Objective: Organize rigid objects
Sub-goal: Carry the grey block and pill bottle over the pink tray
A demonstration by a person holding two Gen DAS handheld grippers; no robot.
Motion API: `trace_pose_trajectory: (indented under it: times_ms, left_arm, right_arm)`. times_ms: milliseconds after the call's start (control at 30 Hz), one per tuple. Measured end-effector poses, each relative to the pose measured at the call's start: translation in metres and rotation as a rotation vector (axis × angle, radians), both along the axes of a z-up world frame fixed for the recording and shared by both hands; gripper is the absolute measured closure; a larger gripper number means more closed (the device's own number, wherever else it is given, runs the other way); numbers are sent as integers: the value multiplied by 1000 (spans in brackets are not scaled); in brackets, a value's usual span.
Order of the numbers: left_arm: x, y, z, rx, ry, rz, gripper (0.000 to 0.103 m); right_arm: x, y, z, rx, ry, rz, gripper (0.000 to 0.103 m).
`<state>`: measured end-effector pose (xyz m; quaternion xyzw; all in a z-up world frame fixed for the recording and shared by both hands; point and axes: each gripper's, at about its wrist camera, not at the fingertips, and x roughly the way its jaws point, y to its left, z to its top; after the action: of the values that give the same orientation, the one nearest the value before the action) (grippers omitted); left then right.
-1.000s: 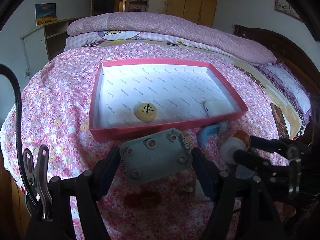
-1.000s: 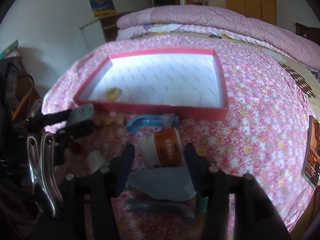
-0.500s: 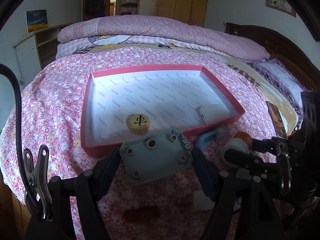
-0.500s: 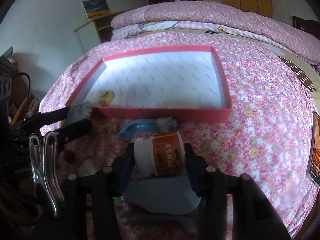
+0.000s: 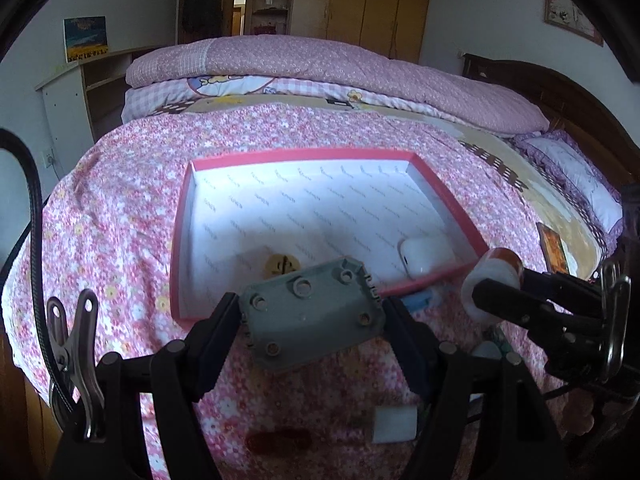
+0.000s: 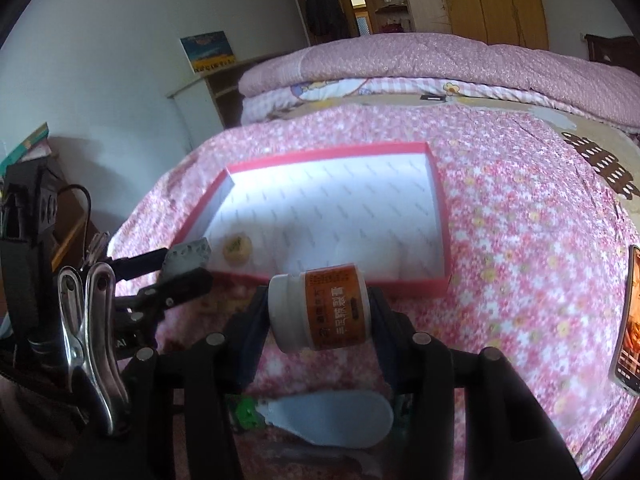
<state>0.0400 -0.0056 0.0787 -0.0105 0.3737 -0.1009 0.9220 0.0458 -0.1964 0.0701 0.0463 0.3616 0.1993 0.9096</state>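
Both grips firm: left gripper (image 5: 312,316) clamped on grey plate (image 5: 310,316), right gripper (image 6: 318,310) on orange-labelled jar (image 6: 320,308); carry level over pink tray's (image 5: 178,240) near wall, release low, clear of wooden disc (image 5: 282,266).

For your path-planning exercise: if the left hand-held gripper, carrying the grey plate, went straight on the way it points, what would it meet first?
Probably the pink box, at its near wall or the floor by the round game piece; depth is unclear.

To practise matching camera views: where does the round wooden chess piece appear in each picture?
Left wrist view: chess piece lies in the red tray, just beyond the held grey plate.
Right wrist view: chess piece sits in the tray's near-left corner.
Shared landmark: the red tray.
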Motion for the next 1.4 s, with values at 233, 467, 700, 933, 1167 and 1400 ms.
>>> trace_pose_trajectory:
  times_ms: [233,467,700,933,1167,1400]
  left_arm:
    - [18,2,7,-2,-12,13,27]
    - [38,2,5,3,-6,24,27]
    - [51,1,-6,12,0,23,27]
    - [65,-2,-12,28,-2,16,27]
    - [79,-6,-15,30,11,3,27]
    - [85,-6,-22,25,42,16,27]
  right_arm:
    - [19,-4,11,11,-21,-16,55]
    - [36,-5,11,5,-27,-27,55]
    - [51,-3,0,-15,-1,-45,55]
    - [61,-2,-8,-33,16,-56,55]
    - [70,-1,-11,-45,20,-74,55]
    - [76,-6,-14,-35,30,-97,54]
